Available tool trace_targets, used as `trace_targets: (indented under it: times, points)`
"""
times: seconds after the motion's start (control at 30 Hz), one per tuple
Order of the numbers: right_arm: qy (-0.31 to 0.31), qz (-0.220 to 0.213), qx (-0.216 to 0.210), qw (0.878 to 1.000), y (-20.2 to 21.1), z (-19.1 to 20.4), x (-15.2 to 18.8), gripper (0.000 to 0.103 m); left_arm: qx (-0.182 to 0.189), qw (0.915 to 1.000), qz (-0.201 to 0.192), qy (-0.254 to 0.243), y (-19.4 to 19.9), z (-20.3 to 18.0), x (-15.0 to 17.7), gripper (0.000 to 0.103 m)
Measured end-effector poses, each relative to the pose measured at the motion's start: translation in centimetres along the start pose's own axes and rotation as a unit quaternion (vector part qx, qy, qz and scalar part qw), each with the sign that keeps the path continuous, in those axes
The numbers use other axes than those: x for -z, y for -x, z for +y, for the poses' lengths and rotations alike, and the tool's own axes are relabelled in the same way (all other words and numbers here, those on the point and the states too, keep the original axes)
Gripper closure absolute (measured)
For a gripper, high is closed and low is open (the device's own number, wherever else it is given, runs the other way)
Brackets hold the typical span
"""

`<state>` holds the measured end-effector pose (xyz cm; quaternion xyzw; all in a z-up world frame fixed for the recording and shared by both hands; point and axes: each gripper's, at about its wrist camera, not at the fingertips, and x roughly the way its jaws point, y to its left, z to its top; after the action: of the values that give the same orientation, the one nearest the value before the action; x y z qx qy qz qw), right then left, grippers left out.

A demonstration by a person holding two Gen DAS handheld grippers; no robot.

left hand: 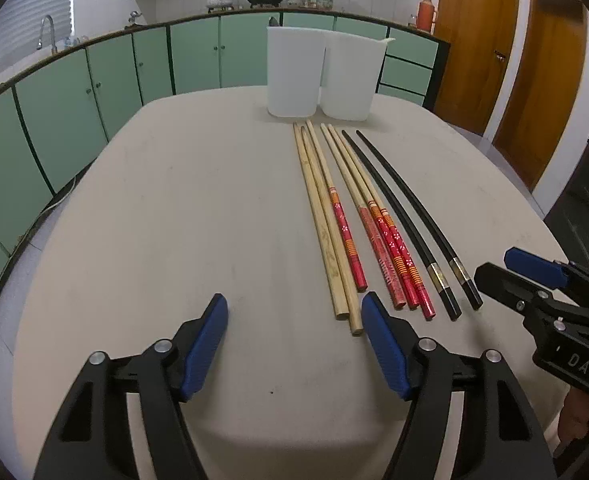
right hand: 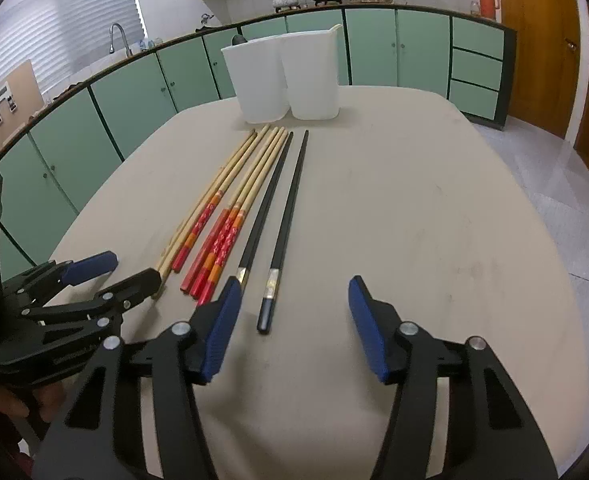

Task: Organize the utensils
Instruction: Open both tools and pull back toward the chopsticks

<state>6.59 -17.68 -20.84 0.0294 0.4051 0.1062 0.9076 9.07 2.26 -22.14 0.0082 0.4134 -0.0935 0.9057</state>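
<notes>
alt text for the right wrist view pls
The open right hand-held gripper hovers over a black chopstick in a row of chopsticks on a beige table. Two white containers stand behind; the left hand-held gripper enters left.

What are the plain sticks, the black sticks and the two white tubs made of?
The plain sticks look like bare wood or bamboo: pale tan, matte, faintly grained. The black sticks look lacquered or plastic, smooth and dark with a shiny band near the end. The white tubs seem to be plastic: milky, thin-walled, slightly see-through.
</notes>
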Motion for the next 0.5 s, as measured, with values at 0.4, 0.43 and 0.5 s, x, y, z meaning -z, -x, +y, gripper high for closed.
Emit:
trace_targets:
  times: [0.4, 0.43, 0.5]
  points:
    - [0.006, -0.003, -0.003, 1.000, 0.66, 0.29, 0.09, 0.051, -0.007, 0.9999, 0.002, 0.014, 0.36, 0.37, 0.07, 0.037]
    - [0.007, -0.003, -0.004, 1.000, 0.67, 0.29, 0.08, 0.051, -0.007, 0.9998, 0.003, 0.016, 0.40, 0.46, 0.06, 0.038]
    - [0.006, -0.003, -0.004, 1.000, 0.76, 0.31, 0.07, 0.051, -0.010, 0.9998, 0.006, 0.018, 0.60, 0.67, 0.21, 0.040]
